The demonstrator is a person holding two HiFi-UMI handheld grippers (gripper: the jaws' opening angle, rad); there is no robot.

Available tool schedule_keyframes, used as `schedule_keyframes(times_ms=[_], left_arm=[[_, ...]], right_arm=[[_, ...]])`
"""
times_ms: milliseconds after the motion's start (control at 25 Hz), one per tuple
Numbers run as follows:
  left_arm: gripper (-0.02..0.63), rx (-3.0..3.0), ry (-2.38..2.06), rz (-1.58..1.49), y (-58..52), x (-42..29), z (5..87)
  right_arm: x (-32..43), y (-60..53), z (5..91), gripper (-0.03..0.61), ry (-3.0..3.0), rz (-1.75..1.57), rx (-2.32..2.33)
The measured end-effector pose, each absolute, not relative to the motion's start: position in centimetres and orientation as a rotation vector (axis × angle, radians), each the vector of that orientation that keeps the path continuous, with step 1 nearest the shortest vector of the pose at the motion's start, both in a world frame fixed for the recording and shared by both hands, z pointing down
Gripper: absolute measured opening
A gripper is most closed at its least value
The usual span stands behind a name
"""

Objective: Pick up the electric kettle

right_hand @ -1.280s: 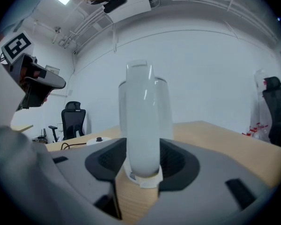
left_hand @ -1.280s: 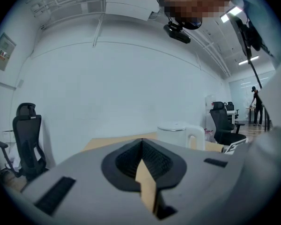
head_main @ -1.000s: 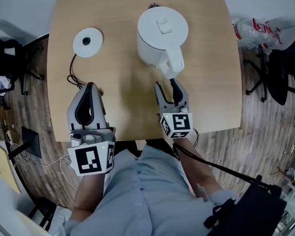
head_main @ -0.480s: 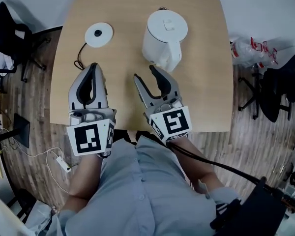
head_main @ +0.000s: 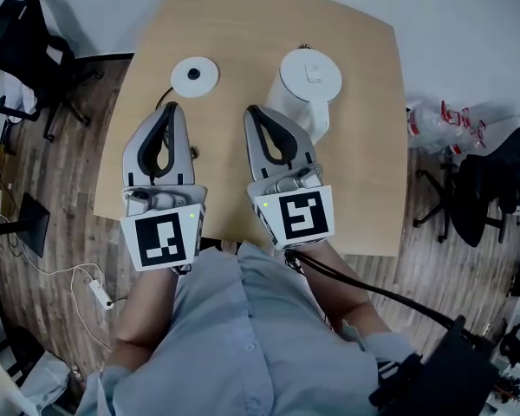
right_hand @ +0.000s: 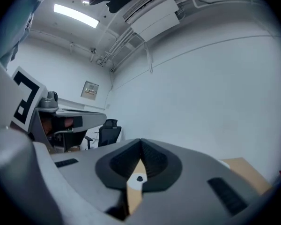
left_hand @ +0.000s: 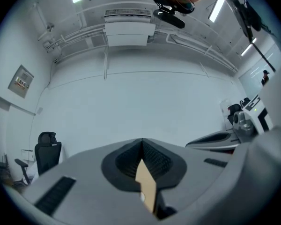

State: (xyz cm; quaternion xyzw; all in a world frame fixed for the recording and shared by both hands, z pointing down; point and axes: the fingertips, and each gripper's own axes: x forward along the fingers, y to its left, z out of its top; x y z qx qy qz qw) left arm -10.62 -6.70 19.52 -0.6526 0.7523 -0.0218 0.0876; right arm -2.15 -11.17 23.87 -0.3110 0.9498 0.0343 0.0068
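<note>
The white electric kettle (head_main: pixel 308 92) stands on the wooden table (head_main: pixel 364 172), lid shut, handle toward me. Its round white base (head_main: pixel 195 74) lies to the left, apart from it. My right gripper (head_main: pixel 256 111) is held high, left of the kettle's handle and clear of it. Its jaws have just been closing and are shut with nothing between them (right_hand: pixel 140 143). My left gripper (head_main: pixel 167 108) hovers beside it, also shut and empty (left_hand: pixel 141 142). Both gripper views look level at a white wall, so neither shows the kettle.
The base's black cord (head_main: pixel 160 102) trails toward the table's left edge. Black office chairs (head_main: pixel 26 46) stand on the floor at left and right (head_main: pixel 494 180). A plastic bag (head_main: pixel 446 124) lies right of the table, a power strip (head_main: pixel 95 291) at lower left.
Both grippers rose toward the camera. The right one drew back from the kettle's handle, swung left and closed its jaws from wide open. The kettle stayed on the table.
</note>
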Motion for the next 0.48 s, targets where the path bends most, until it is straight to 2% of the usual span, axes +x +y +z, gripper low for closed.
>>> schedule_keyframes(times_ms=[480], left_arm=[[0.0,-1.956,2.269,-0.075,-7.0,-12.1,20.4]], right_arm=[[-3.5,-12.0,22.3,0.0,2.913,0.154,-0.972]])
